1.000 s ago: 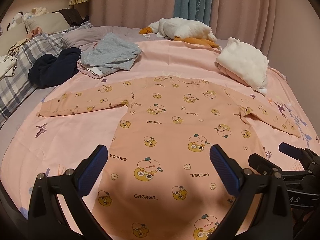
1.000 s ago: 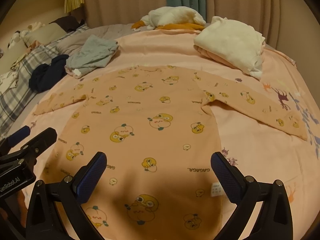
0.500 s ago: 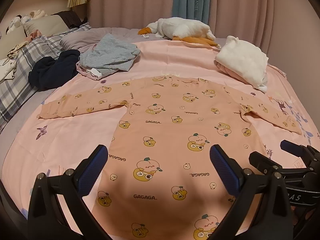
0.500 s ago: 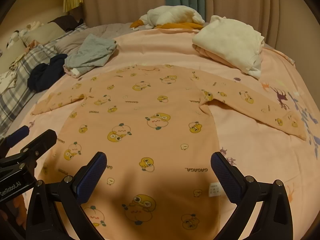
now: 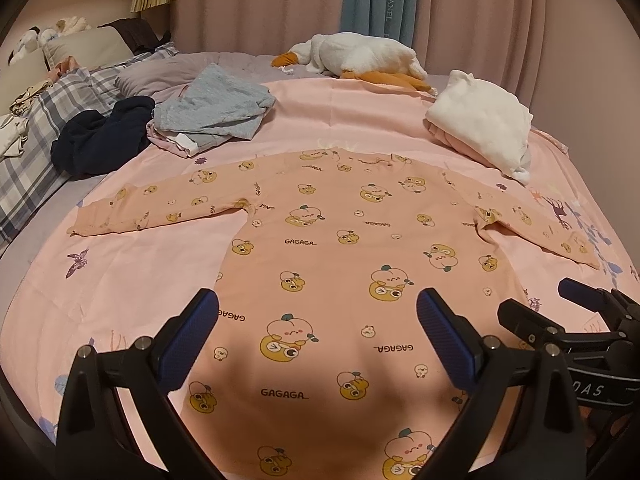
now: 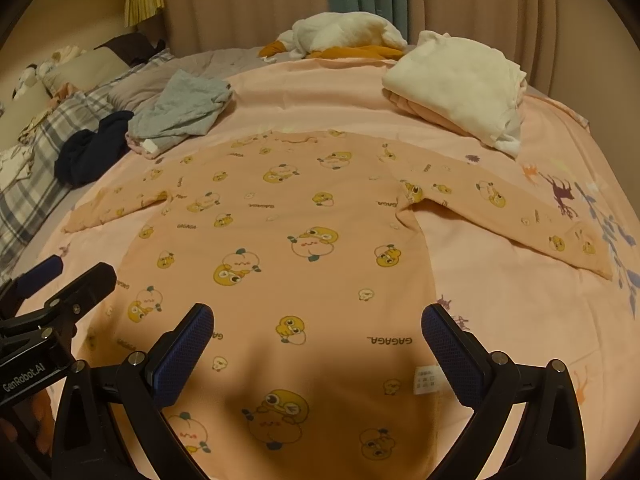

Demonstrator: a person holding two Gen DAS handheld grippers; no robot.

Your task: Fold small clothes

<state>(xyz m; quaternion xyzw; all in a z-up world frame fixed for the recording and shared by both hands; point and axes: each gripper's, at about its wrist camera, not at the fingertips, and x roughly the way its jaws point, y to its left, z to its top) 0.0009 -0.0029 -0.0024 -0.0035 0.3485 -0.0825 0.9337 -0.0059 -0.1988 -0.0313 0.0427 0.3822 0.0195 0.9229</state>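
Both grippers have eased back a touch, left gripper (image 5: 318,334) and right gripper (image 6: 318,338) hovering, jaws released and empty, over the top (image 5: 360,248) spread flat mid-bed, unfolded — next, probably a sleeve (image 6: 516,216) to pinch.

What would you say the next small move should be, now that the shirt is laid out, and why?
Probably lower the left gripper toward the left sleeve to fold it inward. The peach shirt lies flat with both sleeves spread, and both grippers hover open, holding nothing; the right gripper could pin the body.
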